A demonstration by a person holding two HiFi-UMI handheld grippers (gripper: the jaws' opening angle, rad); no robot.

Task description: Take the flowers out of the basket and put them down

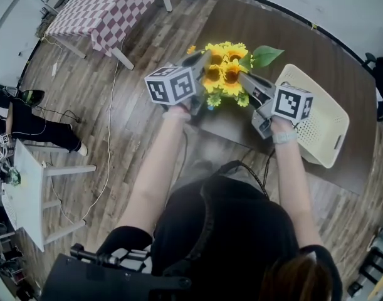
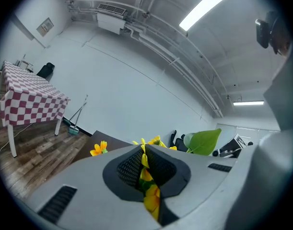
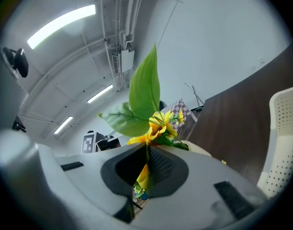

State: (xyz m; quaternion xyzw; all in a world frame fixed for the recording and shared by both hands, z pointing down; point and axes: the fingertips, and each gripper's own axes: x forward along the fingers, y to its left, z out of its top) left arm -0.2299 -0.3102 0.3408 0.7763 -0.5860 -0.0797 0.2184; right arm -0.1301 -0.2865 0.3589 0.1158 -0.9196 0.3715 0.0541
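A: Looking for the flowers?
B: Up in the air, over the brown table. Squeezed from both sides, one claw on each side.
A: And the left gripper?
B: Shut tight. Yellow petals pinched right between the black pads, with more yellow poking out past the tips.
A: Same for the right gripper?
B: Yes, shut tight too. Pinching a yellow petal, with a big green leaf standing up just past the tips.
A: Pointing which way?
B: Toward each other, tips close together in the bunch. Left one coming in from the left, right one from the right.
A: And the basket?
B: Down on the brown table, just to the right of the right gripper. Pale cream, with lots of little holes and a slot for a handle. Not touching the flowers.
A: So out of the basket, then?
B: Yes, out of it, but not put down yet. Held up by both claws.
A: Anything else around?
B: A checked table, red and white, far off at the top left on the wood floor.
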